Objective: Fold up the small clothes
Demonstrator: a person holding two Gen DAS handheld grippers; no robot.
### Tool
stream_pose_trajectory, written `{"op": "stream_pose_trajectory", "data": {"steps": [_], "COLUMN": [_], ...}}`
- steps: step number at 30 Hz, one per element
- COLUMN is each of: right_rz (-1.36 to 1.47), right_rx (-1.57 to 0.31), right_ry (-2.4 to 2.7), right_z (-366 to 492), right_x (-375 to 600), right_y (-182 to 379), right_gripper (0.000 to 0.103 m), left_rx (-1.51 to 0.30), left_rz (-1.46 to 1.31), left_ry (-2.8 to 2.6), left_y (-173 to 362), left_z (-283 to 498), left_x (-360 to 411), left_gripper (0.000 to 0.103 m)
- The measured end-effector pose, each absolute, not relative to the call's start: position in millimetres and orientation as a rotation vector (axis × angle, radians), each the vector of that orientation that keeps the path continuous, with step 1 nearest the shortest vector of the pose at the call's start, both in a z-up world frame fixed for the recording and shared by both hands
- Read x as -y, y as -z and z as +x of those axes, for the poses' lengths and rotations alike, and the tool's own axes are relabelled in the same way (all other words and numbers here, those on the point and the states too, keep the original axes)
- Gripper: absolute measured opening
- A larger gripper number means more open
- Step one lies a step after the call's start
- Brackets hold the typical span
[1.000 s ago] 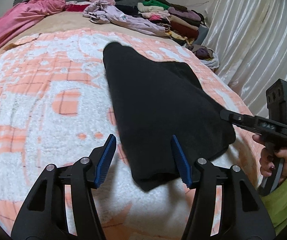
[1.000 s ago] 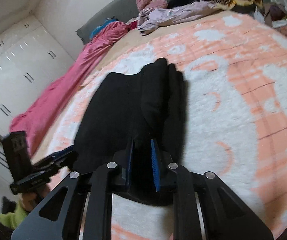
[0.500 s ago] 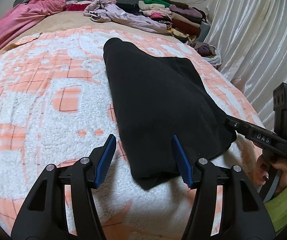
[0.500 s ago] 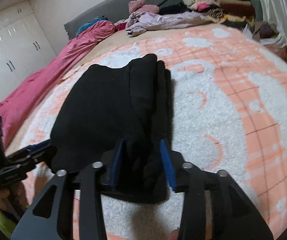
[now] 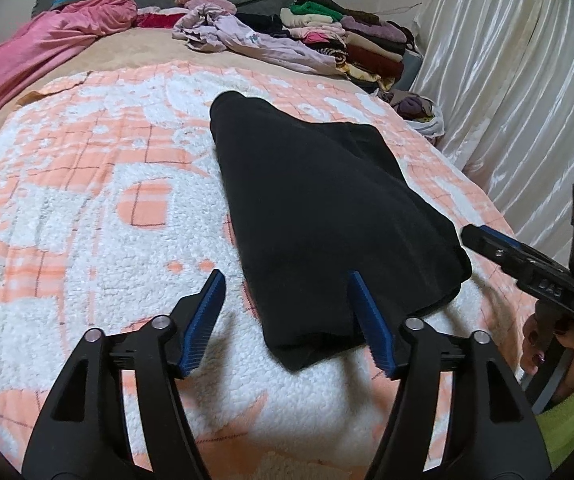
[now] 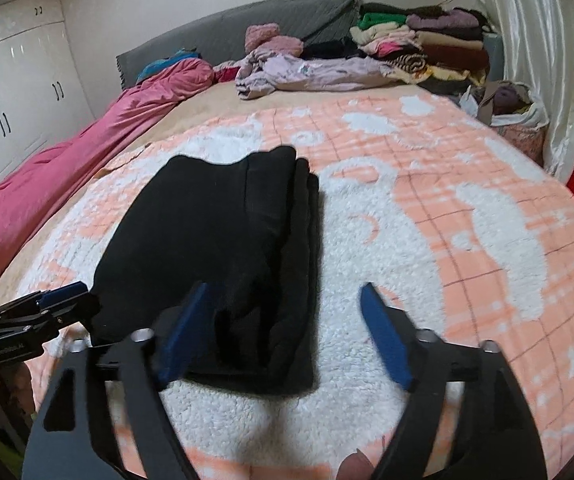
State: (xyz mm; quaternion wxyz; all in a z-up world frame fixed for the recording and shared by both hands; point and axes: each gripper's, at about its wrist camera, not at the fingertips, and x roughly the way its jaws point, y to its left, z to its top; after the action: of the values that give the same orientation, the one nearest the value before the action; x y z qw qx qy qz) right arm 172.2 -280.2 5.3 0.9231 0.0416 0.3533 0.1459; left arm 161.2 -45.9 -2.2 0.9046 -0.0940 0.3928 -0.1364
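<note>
Black garment [image 5: 327, 216]: folded in layers, flat on the peach-and-white blanket [image 5: 87, 208], mid-bed.
Left gripper [image 5: 287, 312]: jaws wide open, empty, near hem corner between them.
Right gripper [image 6: 283, 316]: jaws wide open, empty, at the garment's 5 o'clock corner.
Clothes pile [image 5: 343, 36]: 1 o'clock, by curtain [image 5: 519, 80].
Risk: fleecy blanket may snag with the hem; thick stacked layers could slip and unfold if only the top ply is pinched.

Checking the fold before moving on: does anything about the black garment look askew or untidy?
The black garment lies folded on the blanket, but its right edge shows stacked layers not lined up, slightly stepped. Both grippers are open, clear of it. Nothing else stands out.
</note>
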Motion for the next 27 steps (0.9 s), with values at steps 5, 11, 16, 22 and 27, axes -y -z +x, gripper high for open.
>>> {"op": "stream_pose_trajectory", "data": {"steps": [5,11,16,22,27], "right_rz": [0.111,0.072,0.040,0.050,0.039], "right_rx": [-0.656,-0.567,-0.525,-0.549,-0.604], "right_ry": [-0.305,-0.289,-0.289,-0.287,-0.281], "right_z": [152.6,127.7,102.9,84.0,71.9], "right_x": [280.5,275.8,270.0,268.6,263.5], "right_y": [-20.8,-35.6,-42.5,-36.0,-19.1], "right_gripper": [0.092,0.098,0.098,0.098,0.099], "left_rx": [-0.789,-0.749,-0.733,-0.740,-0.773], "left_rz": [-0.198,-0.178,-0.147,-0.119,-0.126], "left_ry": [0.251,0.207,0.165,0.153,0.152], "left_y": [-4.4,-15.5,-19.9,-15.2,-3.8], "left_z": [150.8,128.7,110.7,86.0,71.1], "left_x": [36.7,29.2,26.7,27.5,28.7], "left_gripper": [0.075,0.093,0.093,0.093,0.093]}}
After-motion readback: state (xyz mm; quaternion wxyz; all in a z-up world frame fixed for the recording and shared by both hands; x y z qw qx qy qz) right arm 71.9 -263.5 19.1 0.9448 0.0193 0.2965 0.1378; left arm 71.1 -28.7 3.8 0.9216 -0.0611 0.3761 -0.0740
